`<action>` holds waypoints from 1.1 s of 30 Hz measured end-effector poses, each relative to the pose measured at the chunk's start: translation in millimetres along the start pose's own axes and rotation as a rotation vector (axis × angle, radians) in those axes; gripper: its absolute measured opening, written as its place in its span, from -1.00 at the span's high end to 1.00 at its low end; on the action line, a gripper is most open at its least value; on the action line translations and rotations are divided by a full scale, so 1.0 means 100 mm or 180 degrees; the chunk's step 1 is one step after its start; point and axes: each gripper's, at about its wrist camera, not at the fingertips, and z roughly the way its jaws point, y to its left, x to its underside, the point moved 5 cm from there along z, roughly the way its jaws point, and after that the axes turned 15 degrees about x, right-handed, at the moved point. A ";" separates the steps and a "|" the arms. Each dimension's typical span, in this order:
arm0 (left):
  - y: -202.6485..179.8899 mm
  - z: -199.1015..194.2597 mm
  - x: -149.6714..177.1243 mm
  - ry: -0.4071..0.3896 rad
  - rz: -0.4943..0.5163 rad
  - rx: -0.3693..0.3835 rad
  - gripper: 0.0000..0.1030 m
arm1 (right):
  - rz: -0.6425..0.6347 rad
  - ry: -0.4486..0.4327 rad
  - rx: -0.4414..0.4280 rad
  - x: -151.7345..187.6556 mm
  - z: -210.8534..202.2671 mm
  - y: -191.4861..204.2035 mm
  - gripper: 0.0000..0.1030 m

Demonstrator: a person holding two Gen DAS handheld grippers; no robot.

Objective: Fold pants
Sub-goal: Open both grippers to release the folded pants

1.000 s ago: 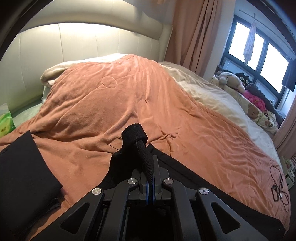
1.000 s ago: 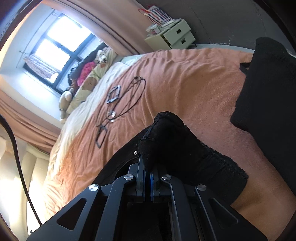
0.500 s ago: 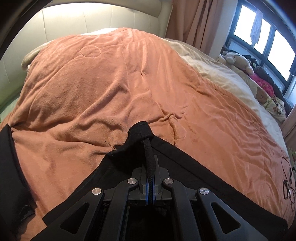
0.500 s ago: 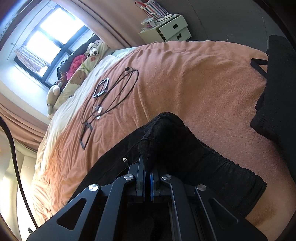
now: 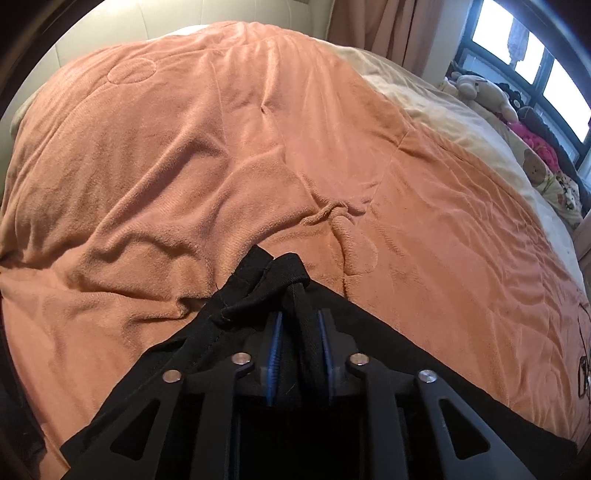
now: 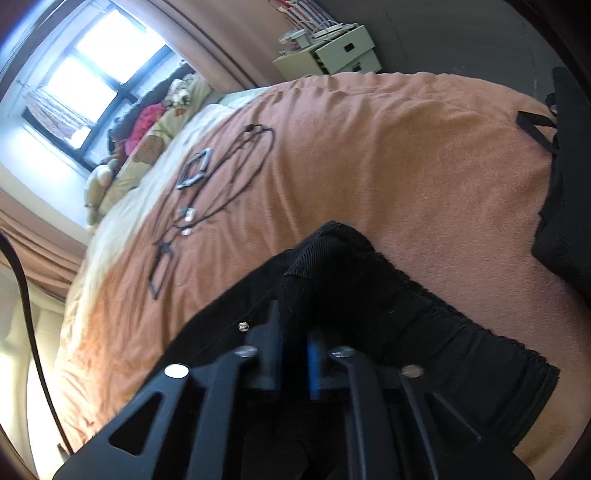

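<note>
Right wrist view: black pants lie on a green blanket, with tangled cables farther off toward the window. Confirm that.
Wrong in one respect: the blanket is orange-brown, not green, as the right wrist view shows. The rest holds: the black pants lie on it and the tangled cables lie farther off toward the window.

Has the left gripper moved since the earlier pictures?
Yes. The left gripper went forward over the orange blanket toward the headboard, jaws opening around the black pants.

A home bedroom: a bed under an orange blanket [image 5: 221, 147] fills the frame, padded headboard [image 5: 122, 22] upper left, curtains [image 5: 388, 26] and window [image 6: 92, 70] behind, drawers [image 6: 343, 51] top centre.
</note>
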 end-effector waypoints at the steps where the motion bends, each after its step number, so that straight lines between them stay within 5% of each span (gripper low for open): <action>1: -0.01 -0.07 -0.01 -0.0034 0.0014 0.0043 -0.14 | -0.0018 -0.0052 -0.0084 0.01 -0.07 0.02 -0.11; 2: -0.01 -0.13 -0.02 -0.0068 0.0021 0.0044 -0.53 | -0.0071 -0.0122 -0.0115 0.01 -0.13 0.03 -0.39; 3: 0.00 -0.24 -0.03 -0.0161 0.0053 0.0049 -0.59 | -0.0139 -0.0181 -0.0111 0.03 -0.17 0.03 -0.46; 22: 0.52 -1.47 0.50 -0.0226 0.0150 -0.0087 -0.59 | -0.1897 -0.0200 -0.0231 0.65 -0.63 0.80 -0.48; 33: 0.16 -1.56 0.58 -0.0098 0.0229 0.0064 -0.59 | -0.3081 -0.0191 -0.0278 1.18 -0.54 1.65 -0.48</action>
